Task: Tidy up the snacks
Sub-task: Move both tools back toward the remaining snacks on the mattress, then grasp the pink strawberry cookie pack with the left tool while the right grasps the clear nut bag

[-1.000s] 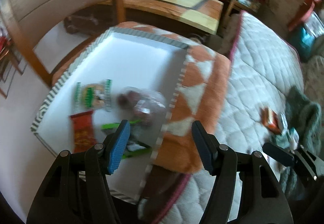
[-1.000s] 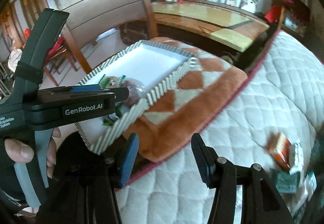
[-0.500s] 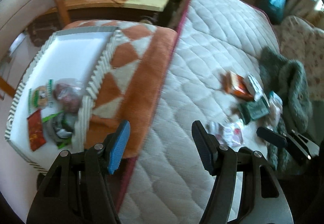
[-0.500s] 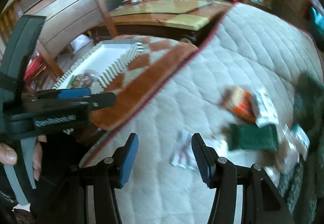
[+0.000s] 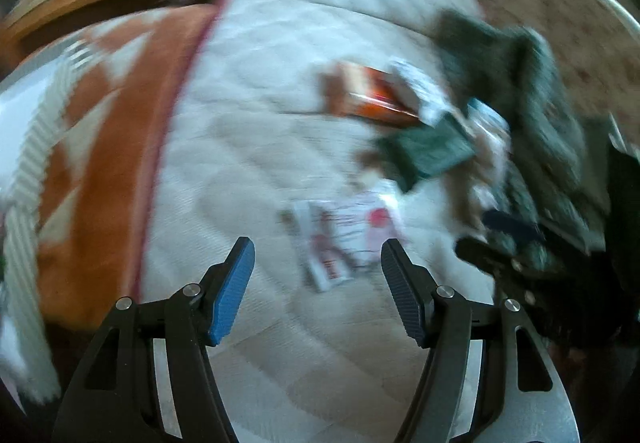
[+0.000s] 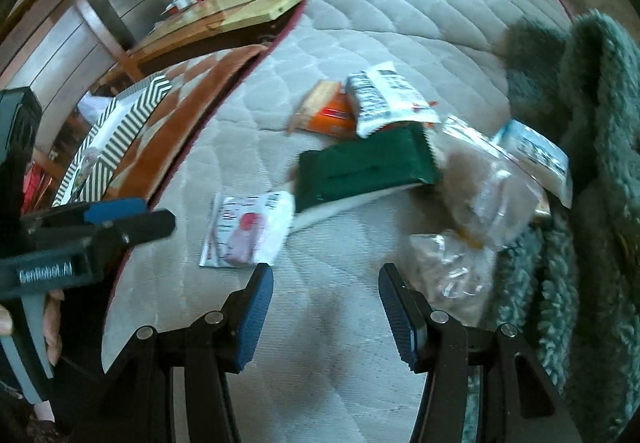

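Both views have swung off the striped white tray (image 6: 120, 131) since a second ago: back then it filled the middle of the left wrist frame, now it's squeezed against the left edge and the loose snack pile sits centre and right. The left gripper (image 5: 318, 259) has its blue-padded jaws apart with nothing between them, and they've just been opening a touch; right past its tips, low centre in that blurry view, lies the flat white packet with a pink-red print (image 5: 344, 239). The right gripper (image 6: 326, 285) is also spread with nothing in it, only bare quilted grey-white mattress cover (image 6: 400, 3) between the fingers. In the right wrist view that white packet (image 6: 248, 229) is left of centre, just above the left fingertip (image 6: 260, 283). Beside it, toward the middle, is a dark green flat pouch (image 6: 364, 167), one end lying over the white packet's corner. Above that are an orange snack packet (image 6: 328, 113) and a white-and-black printed wrapper (image 6: 380, 99), overlapping each other. On the right there are a couple of crinkly clear plastic bags of brownish stuff (image 6: 476, 195), right up against a fuzzy grey-green blanket (image 6: 592, 123). The tray sits on an orange-and-cream patterned blanket (image 6: 176, 123), well apart from the pile. The other gripper, in a hand, pokes in from the left edge.
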The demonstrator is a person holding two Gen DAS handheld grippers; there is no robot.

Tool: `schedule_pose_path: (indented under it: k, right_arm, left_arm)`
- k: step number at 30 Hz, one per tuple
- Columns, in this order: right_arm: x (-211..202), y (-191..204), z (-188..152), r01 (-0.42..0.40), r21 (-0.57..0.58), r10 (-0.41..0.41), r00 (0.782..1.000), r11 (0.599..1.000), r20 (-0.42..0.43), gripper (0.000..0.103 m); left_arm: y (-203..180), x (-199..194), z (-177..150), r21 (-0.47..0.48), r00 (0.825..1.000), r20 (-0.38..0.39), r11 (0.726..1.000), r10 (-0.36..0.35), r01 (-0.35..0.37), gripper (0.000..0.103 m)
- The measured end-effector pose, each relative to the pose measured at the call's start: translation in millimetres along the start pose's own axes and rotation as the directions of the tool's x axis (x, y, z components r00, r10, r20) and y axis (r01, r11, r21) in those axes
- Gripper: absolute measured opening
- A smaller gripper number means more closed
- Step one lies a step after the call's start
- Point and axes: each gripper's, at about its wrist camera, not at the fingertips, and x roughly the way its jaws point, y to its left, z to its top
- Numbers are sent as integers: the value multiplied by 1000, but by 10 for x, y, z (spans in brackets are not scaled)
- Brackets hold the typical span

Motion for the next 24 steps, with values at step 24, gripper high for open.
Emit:
schedule_pose_path:
  k: [24]
  right_arm:
    - [23,-399,-39,4,80,-2,1000,997,-20,61]
  left_arm:
    - [-463,608,221,591,997,-76,805,-6,49,67]
